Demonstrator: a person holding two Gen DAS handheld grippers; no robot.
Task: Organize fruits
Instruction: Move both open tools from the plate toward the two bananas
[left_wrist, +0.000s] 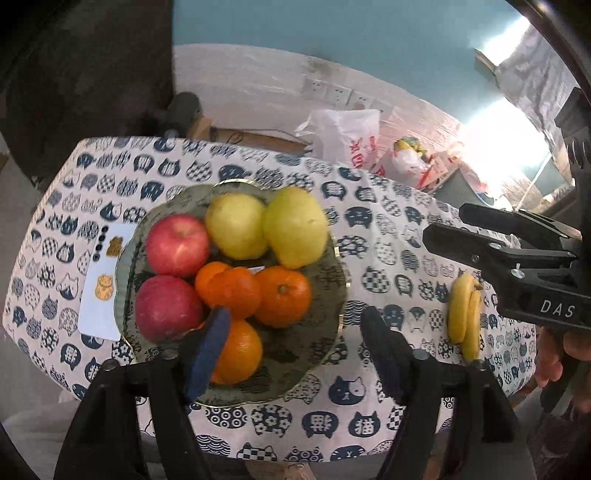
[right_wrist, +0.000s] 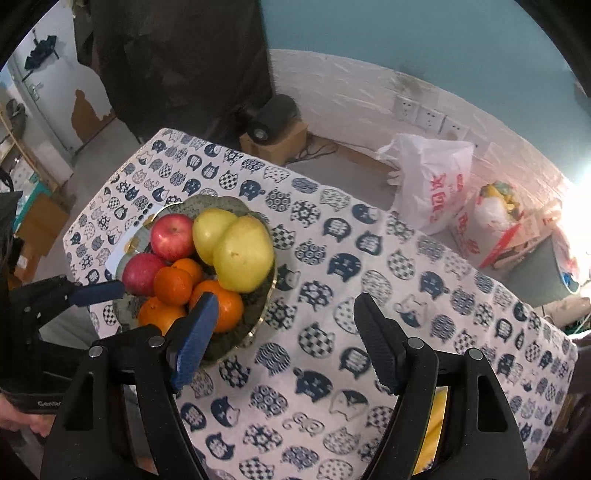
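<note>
A: On the cat-print surface: green dish with a gold rim, holding two red apples, two yellow-green pears and several oranges.

B: Same dish in the right wrist view, left of centre. Apples at its far left side, pears toward the right, oranges nearest the camera.

A: Beside the dish, to the right and well apart from it: small bunch of bananas, lying directly on the cloth. Left of the dish, partly under its rim: white card with gold cat figures.

B: Left tool: jaws spread wide, nothing between them, poised above the near half of the dish. One blue pad overlapping an orange in the picture; contact not determinable.

A: Right tool: likewise wide apart, empty, above the cloth just right of the dish. Seen also from the left wrist view, beyond the bananas.

B: Background, off the surface: white plastic bag with red print, wall sockets.
</note>
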